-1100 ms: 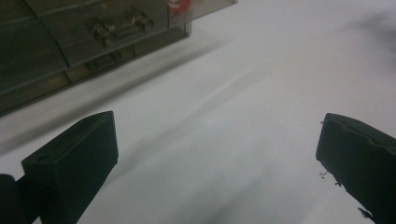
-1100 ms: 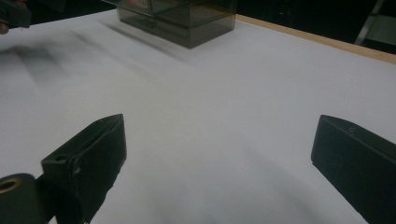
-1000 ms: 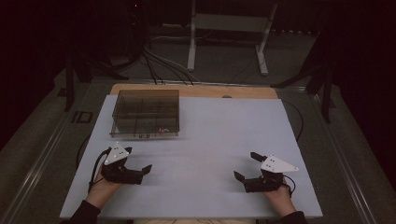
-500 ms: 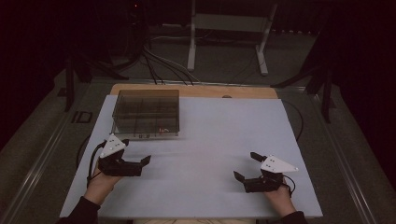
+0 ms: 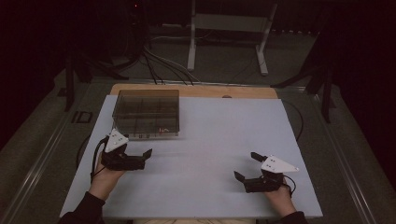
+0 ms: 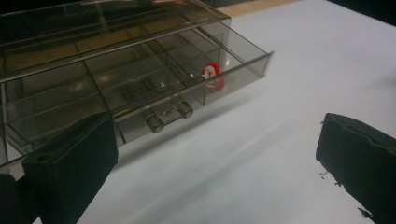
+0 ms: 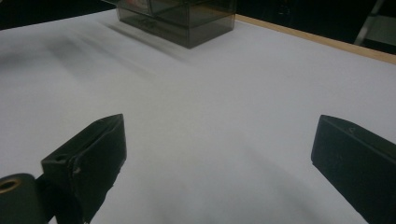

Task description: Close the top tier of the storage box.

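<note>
The left gripper (image 5: pixel 140 157) is hovering wide open, the smoky drawer box (image 5: pixel 146 113) sitting just ahead of it; coming in crooked, a jaw risks shoving the box instead of catching its handle (image 6: pixel 169 116).

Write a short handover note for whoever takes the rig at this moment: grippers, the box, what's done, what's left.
Left gripper: open, holding nothing, close in front of the smoky clear drawer box, not touching it.
Right gripper: open, holding nothing, low over the white table at the near right, far from the box.
Box: far left of the table, knobbed drawer front facing the left gripper; a small red-and-white piece sits in a front compartment.
Done: nothing grasped yet.
Left: probably reaching the drawer knobs.
</note>
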Tool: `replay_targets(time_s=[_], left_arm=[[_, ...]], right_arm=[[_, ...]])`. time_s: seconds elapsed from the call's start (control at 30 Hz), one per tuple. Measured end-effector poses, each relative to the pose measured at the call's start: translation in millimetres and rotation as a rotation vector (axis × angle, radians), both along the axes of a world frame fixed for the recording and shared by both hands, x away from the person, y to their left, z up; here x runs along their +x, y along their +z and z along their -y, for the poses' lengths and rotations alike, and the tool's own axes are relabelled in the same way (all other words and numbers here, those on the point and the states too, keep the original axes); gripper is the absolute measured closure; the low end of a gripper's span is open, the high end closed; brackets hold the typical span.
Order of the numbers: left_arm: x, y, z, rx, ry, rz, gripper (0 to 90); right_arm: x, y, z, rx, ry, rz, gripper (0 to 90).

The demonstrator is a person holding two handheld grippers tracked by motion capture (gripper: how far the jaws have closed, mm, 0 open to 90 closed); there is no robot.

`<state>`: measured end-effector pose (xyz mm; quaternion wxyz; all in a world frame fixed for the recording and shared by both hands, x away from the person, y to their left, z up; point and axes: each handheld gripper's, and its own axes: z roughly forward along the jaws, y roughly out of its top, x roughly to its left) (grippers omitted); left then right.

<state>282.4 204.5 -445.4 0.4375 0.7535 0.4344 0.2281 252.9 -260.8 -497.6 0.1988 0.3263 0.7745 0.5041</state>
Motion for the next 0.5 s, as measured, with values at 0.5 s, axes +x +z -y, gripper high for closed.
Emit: replay_targets(time_s=[0.5], left_arm=[[8.0,-17.3,1.2,0.0,0.053,-0.055,0.0]], right_arm=[[0.1,-0.1,-0.3,0.001,0.001,-0.001,3.1]])
